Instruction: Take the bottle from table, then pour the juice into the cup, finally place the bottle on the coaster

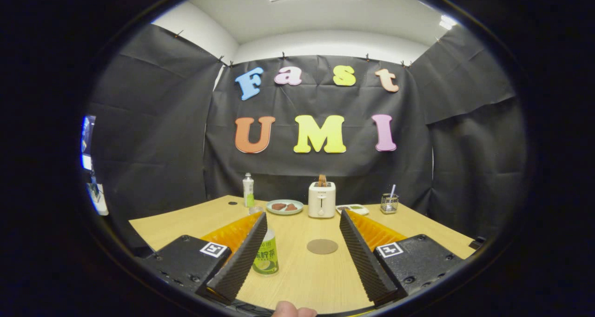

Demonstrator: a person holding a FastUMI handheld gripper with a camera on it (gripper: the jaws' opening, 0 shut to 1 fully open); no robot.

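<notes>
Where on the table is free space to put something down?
Bare wood lies between the open gripper fingers, around the coaster, right of the green bottle. The far edge is crowded: tall bottle, plate, toaster, wire holder.

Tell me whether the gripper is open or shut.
Open: the gripper has its fingers spread wide, bare table between them; the bottle stands beside one finger.

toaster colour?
The small boxy toaster is white or cream, seen in the gripper view beyond the open tongs.
</notes>
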